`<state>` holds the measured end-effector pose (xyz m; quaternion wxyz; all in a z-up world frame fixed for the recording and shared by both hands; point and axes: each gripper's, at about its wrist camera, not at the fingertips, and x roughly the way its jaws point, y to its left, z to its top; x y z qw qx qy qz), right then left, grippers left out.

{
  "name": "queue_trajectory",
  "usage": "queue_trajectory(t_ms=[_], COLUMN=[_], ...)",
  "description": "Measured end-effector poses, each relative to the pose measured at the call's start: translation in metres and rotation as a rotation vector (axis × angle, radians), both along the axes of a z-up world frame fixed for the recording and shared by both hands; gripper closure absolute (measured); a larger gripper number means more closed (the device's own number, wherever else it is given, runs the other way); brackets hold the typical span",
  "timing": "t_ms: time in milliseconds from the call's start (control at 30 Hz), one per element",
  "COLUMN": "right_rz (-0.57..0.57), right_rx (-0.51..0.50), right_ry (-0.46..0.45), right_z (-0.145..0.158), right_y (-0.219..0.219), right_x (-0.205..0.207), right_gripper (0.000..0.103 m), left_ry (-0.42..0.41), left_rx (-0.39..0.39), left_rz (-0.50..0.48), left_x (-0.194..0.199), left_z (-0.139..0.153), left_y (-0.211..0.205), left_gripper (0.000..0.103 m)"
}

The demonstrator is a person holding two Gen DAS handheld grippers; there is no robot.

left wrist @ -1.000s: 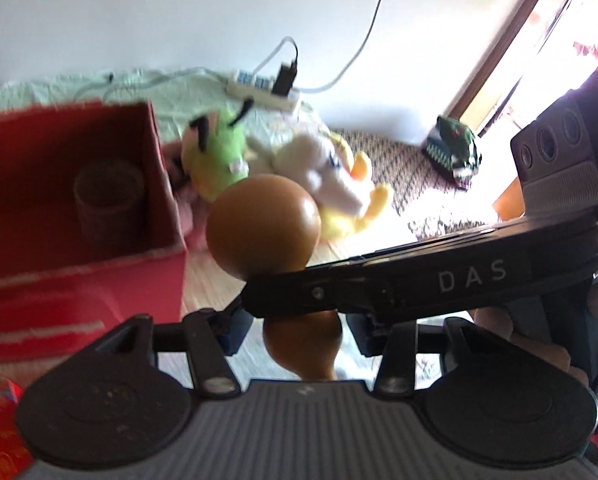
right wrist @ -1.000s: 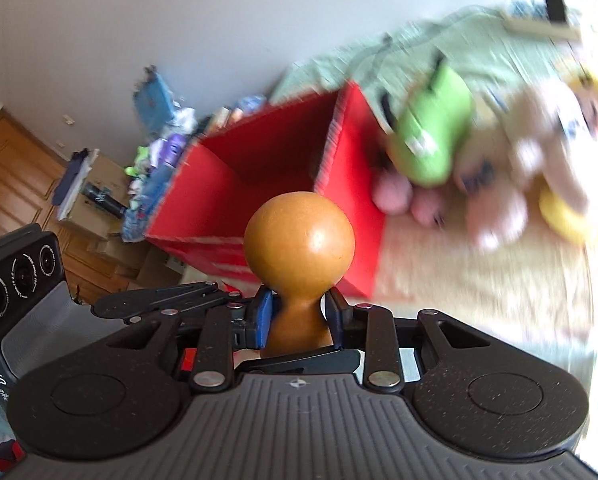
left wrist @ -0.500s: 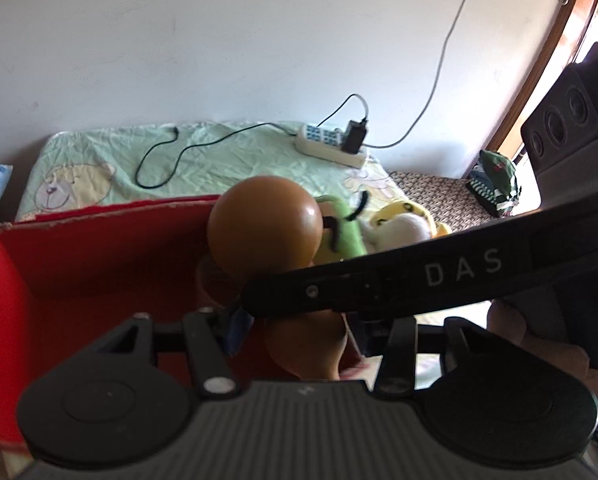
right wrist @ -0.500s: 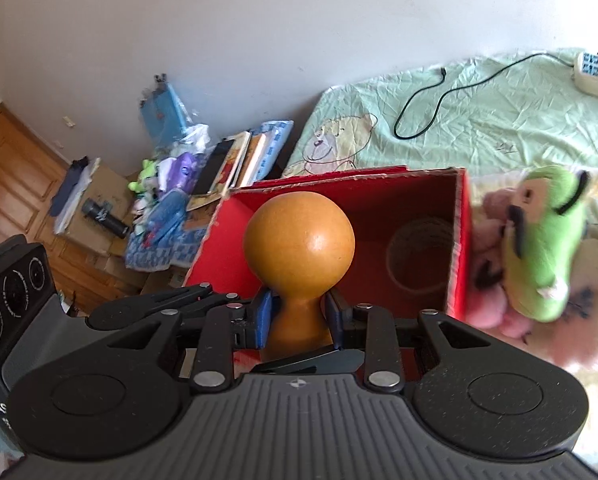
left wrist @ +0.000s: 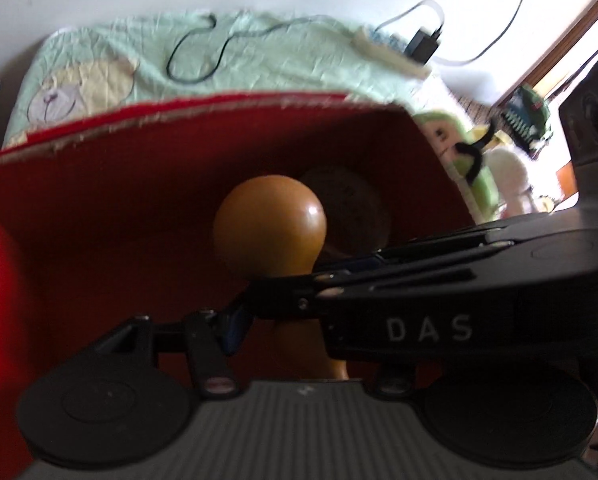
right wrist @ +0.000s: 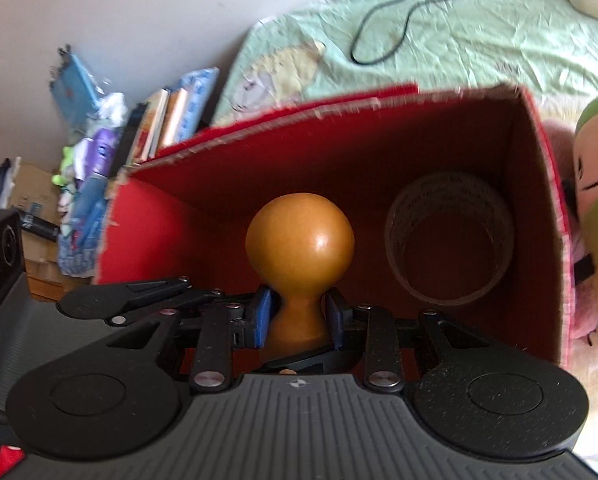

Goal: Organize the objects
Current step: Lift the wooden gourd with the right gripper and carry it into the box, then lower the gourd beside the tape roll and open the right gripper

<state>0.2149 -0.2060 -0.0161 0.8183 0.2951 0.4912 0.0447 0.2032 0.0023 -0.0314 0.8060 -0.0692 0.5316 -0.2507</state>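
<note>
The right gripper [right wrist: 299, 320] clamps the narrow neck of a glossy orange-brown wooden gourd [right wrist: 300, 236], its blue pads [right wrist: 264, 314] tight on both sides, holding it over the open red cardboard box [right wrist: 339, 160]. Inside the box, right of the gourd, stands a roll of clear packing tape [right wrist: 449, 240]. The left gripper [left wrist: 235, 332] is also at the gourd's neck [left wrist: 270, 224], but the right tool crosses it, so I cannot tell its grip. Only the right view shows stacked books [right wrist: 167, 120]; only the left, a black charger [left wrist: 423, 46]. A green plush toy [right wrist: 595, 184] lies beside the box.
</note>
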Motion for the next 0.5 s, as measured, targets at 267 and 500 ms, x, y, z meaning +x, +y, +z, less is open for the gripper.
queue_trajectory(t_ms=[267, 500], right_rz=[-0.019, -0.008], right_rx=[-0.040, -0.044], right_ry=[0.056, 0.104], right_z=[-0.017, -0.021], right_y=[0.003, 0.000], right_x=[0.009, 0.015], right_gripper=[0.072, 0.072], left_ry=[0.068, 0.123], left_rx=[0.127, 0.153], left_rz=[-0.018, 0.009], left_x=[0.008, 0.013], left_z=[-0.007, -0.014], left_y=[-0.007, -0.007], left_gripper=[0.041, 0.040])
